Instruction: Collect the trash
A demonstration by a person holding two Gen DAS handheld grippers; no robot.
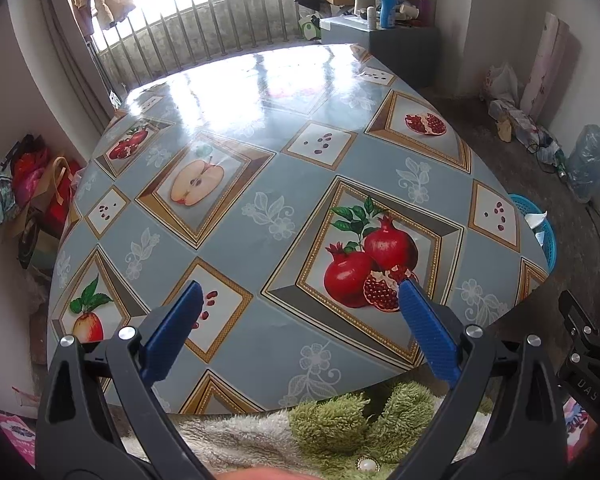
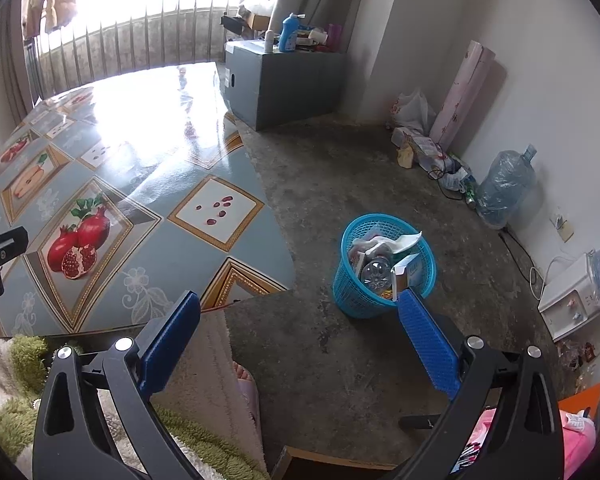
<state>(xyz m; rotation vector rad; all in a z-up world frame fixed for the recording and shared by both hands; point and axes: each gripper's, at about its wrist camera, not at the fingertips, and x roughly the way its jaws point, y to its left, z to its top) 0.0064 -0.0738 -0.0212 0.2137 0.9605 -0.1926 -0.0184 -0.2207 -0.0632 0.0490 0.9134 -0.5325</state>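
Observation:
A blue plastic trash basket stands on the floor right of the table, filled with paper, a crushed bottle and small boxes. Its rim also shows past the table's right edge in the left wrist view. My left gripper is open and empty, held above the near part of the table, which has a glossy fruit-patterned cloth. My right gripper is open and empty, held over the table's near right corner and the floor, with its right finger just in front of the basket.
A grey cabinet with bottles stands by the far wall. Bags, a rolled mat and a water jug line the right wall. A white appliance sits on the floor at right. Bags are piled left of the table.

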